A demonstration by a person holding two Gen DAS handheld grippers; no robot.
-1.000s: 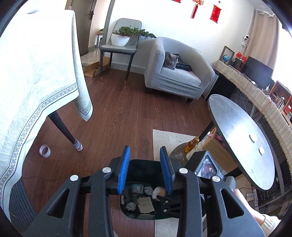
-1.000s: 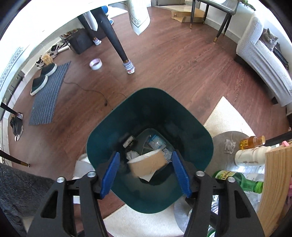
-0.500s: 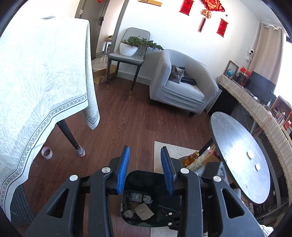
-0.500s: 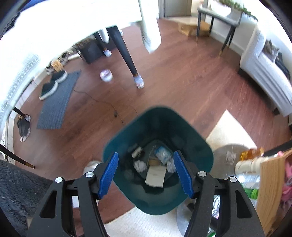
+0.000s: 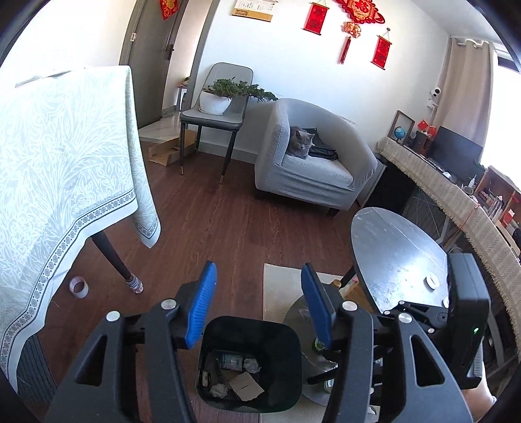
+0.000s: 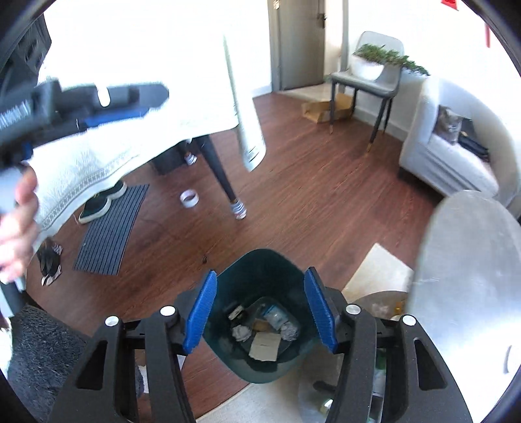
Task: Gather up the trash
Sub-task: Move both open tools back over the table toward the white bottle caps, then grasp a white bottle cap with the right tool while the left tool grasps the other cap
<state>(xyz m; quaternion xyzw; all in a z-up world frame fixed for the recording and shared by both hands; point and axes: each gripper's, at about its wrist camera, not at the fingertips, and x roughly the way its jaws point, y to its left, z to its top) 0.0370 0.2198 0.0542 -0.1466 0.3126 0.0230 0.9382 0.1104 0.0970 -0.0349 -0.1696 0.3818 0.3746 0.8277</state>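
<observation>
Your left gripper [image 5: 257, 306] hangs above the dark green trash bin [image 5: 286, 345], its blue jaws having just been widening, with nothing between them; your right gripper [image 6: 260, 309] hangs over the same bin [image 6: 260, 263], its jaws having just been narrowing yet parted and empty too. Down in the bin lie crumpled paper balls [image 6: 241, 332], a flat cardboard piece [image 6: 265, 345] and a clear wrapper [image 6: 276, 318]; no writing on any of it can be read. Red hangings [image 5: 315, 17] on the far wall carry marks too small to make out. Beside the bin on your right, a round grey bench [image 5: 397, 257] overhangs a low stand with bottles [image 5: 337, 283], partly hidden behind your fingers. On the other side, a bench with a pale patterned cloth [image 5: 65, 169] has a dark leg [image 5: 114, 260] near a tape roll [image 5: 78, 287] on the wooden floor. A grey cat [image 5: 301, 142] sits in the armchair [image 5: 312, 162], well apart. In the right wrist view your left hand [image 6: 16, 227] shows blurred at the edge.
</observation>
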